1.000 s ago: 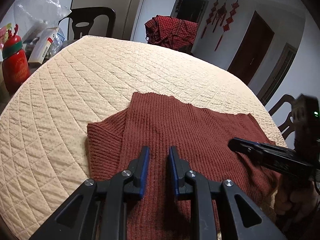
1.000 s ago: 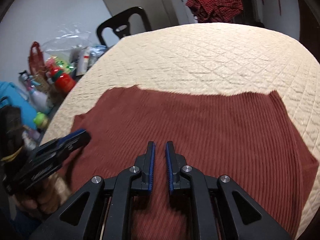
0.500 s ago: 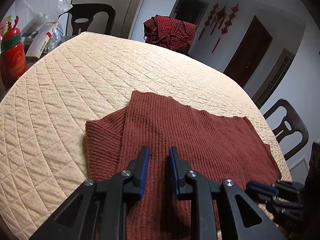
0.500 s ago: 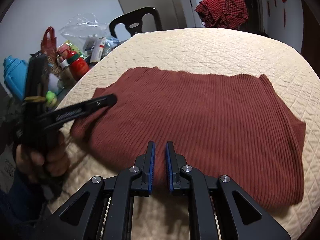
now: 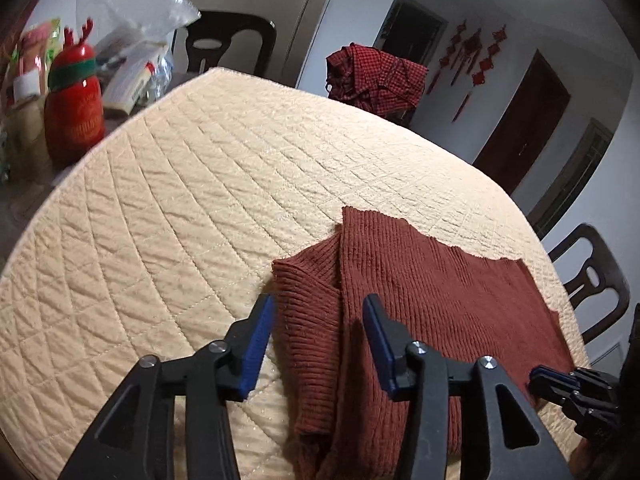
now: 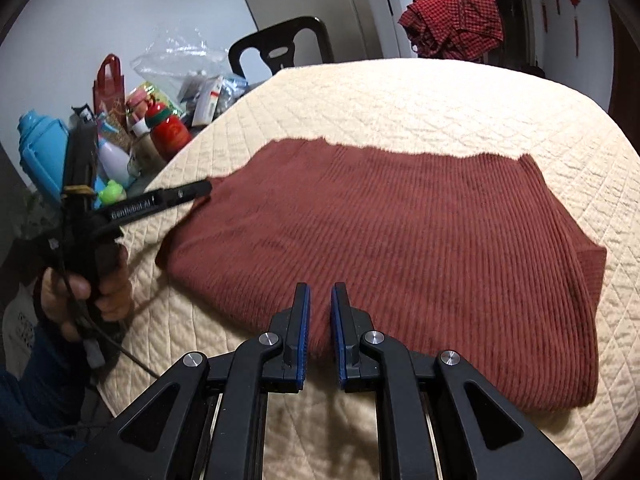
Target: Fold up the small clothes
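My left fingers (image 5: 318, 338) are opening over the sweater's (image 6: 400, 248) sleeve (image 5: 308, 320), gripping nothing; my right fingers (image 6: 319, 320) sit nearly pressed together, empty. The sweater lies flat on the desk (image 5: 180, 208). Soft, limp knit, I judge: pinch the sleeve edge.

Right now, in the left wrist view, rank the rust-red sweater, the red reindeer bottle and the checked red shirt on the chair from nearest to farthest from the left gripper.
1. Rust-red sweater: its sleeve edge lies between the opening jaws of the left gripper.
2. Red reindeer bottle: far left, beyond the quilted cover's edge.
3. Checked red shirt: draped on a chair behind the table's far side.
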Action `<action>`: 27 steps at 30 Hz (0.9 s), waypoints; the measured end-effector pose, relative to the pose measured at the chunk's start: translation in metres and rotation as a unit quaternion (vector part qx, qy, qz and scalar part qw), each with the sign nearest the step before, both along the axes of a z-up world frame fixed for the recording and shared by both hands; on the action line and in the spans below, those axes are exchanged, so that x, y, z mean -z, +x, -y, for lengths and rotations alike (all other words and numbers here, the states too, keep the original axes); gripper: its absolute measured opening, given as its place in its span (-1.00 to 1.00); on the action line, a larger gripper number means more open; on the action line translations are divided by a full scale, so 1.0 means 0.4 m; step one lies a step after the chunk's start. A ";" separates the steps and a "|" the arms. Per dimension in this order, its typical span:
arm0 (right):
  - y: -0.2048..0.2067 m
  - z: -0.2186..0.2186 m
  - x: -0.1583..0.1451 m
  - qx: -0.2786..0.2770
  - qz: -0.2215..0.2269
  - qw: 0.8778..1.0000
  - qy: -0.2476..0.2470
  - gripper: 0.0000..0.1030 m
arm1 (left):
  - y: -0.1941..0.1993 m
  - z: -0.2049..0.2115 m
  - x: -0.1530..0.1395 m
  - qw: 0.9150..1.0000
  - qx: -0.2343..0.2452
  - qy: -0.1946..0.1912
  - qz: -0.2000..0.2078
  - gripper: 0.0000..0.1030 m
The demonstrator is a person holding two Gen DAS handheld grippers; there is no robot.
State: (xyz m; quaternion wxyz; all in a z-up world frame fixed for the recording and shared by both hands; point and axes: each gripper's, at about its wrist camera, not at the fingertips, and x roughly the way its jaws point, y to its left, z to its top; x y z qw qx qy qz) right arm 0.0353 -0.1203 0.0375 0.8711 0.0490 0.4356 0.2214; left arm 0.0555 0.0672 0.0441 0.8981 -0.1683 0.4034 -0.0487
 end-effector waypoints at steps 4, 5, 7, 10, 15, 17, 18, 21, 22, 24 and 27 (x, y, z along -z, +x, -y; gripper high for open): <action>0.025 -0.008 0.017 -0.001 -0.007 1.000 0.005 -0.79 | 0.026 -0.010 0.021 1.000 -0.002 -0.016 -0.014 0.05; 0.029 -0.009 0.022 -0.001 -0.010 1.000 0.006 -0.79 | 0.031 -0.008 0.027 1.000 -0.002 -0.022 -0.020 0.05; 0.038 -0.005 0.029 0.002 -0.012 1.000 0.015 -0.79 | 0.027 0.001 0.026 1.000 0.000 -0.018 -0.017 0.05; 0.050 0.003 0.034 0.006 -0.017 0.999 0.033 -0.79 | 0.010 0.019 0.028 0.999 0.011 -0.029 -0.022 0.05; 0.058 0.008 0.038 0.001 -0.020 0.999 0.043 -0.79 | -0.024 0.043 0.026 0.999 0.022 -0.029 -0.028 0.05; 0.055 0.007 0.039 0.000 -0.018 0.999 0.044 -0.79 | -0.034 0.048 0.025 0.999 0.025 -0.031 -0.030 0.05; 0.054 0.007 0.039 0.000 -0.017 0.999 0.043 -0.79 | -0.038 0.051 0.024 0.999 0.025 -0.029 -0.028 0.05; 0.055 0.006 0.039 -0.003 -0.016 0.999 0.040 -0.79 | -0.036 0.057 0.023 0.999 0.025 -0.020 -0.027 0.05; 0.055 0.005 0.038 -0.003 -0.015 0.999 0.039 -0.79 | -0.032 0.058 0.023 0.999 0.026 -0.019 -0.027 0.05; 0.053 0.004 0.036 -0.005 -0.015 0.999 0.037 -0.79 | -0.025 0.061 0.022 0.999 0.025 -0.017 -0.027 0.05; 0.039 0.005 0.033 -0.010 -0.017 0.999 0.036 -0.79 | -0.021 0.069 0.022 0.999 0.026 -0.005 -0.025 0.05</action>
